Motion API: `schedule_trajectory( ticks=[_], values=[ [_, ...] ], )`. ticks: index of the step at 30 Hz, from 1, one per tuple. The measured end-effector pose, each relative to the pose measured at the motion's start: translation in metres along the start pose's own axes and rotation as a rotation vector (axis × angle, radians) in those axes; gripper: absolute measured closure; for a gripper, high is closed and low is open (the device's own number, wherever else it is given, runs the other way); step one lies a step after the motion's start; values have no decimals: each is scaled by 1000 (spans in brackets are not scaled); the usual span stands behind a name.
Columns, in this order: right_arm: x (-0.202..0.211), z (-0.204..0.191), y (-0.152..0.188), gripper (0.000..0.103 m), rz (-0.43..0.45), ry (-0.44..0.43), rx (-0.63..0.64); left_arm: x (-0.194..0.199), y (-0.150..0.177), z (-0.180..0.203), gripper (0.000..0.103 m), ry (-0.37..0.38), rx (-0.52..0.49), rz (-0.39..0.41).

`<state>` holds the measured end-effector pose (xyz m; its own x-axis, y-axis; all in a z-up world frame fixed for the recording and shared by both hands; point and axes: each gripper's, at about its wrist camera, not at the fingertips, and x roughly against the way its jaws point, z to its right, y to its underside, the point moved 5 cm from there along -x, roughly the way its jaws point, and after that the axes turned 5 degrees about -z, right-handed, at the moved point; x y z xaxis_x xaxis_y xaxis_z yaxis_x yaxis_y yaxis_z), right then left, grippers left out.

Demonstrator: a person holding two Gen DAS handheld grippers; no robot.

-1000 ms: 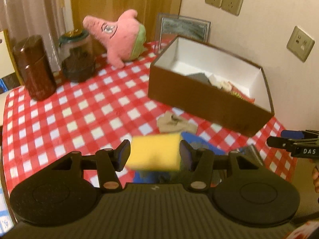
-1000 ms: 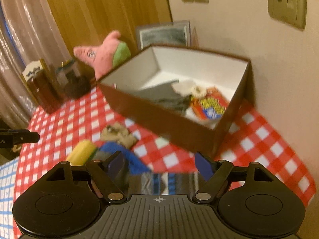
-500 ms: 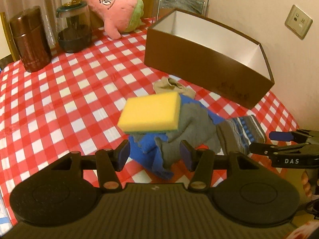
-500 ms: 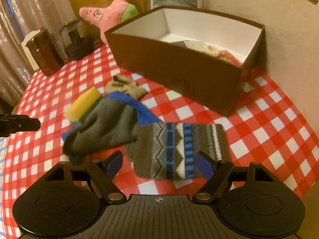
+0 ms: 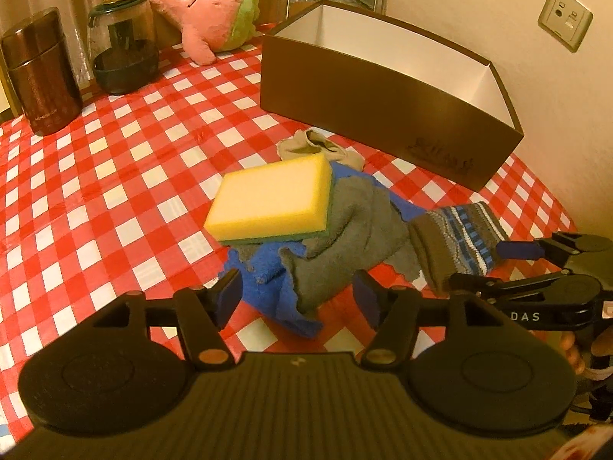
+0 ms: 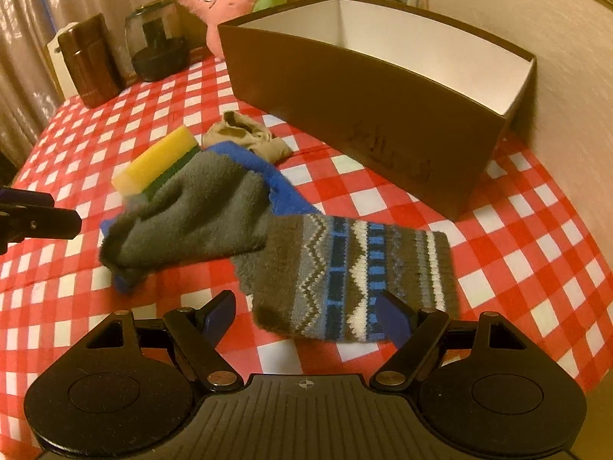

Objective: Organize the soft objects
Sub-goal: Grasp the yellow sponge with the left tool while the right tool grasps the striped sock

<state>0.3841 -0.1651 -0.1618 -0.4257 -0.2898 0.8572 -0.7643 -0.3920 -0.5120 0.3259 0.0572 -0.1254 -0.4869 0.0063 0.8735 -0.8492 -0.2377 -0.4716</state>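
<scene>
Both claws gape empty near the yellow sponge point(image 5: 272, 199) atop rumpled grey cloth point(image 6: 199, 211).

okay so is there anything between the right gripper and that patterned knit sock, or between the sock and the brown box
Nothing visible blocks either. The right gripper is open, with the near edge of the patterned sock lying between its fingers. From the sock to the brown box there is only bare checkered tablecloth; the gray cloth lies off to the left.

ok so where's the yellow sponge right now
In the left wrist view the yellow sponge sits mid-table on the blue cloth, its edge against the grey cloth, in front of the brown box.
</scene>
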Motion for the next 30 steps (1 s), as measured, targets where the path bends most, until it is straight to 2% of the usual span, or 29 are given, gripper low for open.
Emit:
schedule_trajectory(
  ticks=[10, 20, 27, 30],
  values=[
    [-15, -2, -9, 23, -8, -1, 12, -10, 0, -6, 41, -19, 5, -11],
    [-44, -8, -7, 23, -37, 63, 45, -16, -1, -11, 41, -24, 8, -18],
    [-50, -9, -3, 24, -10, 98, 85, -18, -4, -9, 42, -25, -27, -1],
    [-48, -7, -1, 39, 3, 114, 107, -21, -6, -8, 42, -29, -43, 1]
  ],
)
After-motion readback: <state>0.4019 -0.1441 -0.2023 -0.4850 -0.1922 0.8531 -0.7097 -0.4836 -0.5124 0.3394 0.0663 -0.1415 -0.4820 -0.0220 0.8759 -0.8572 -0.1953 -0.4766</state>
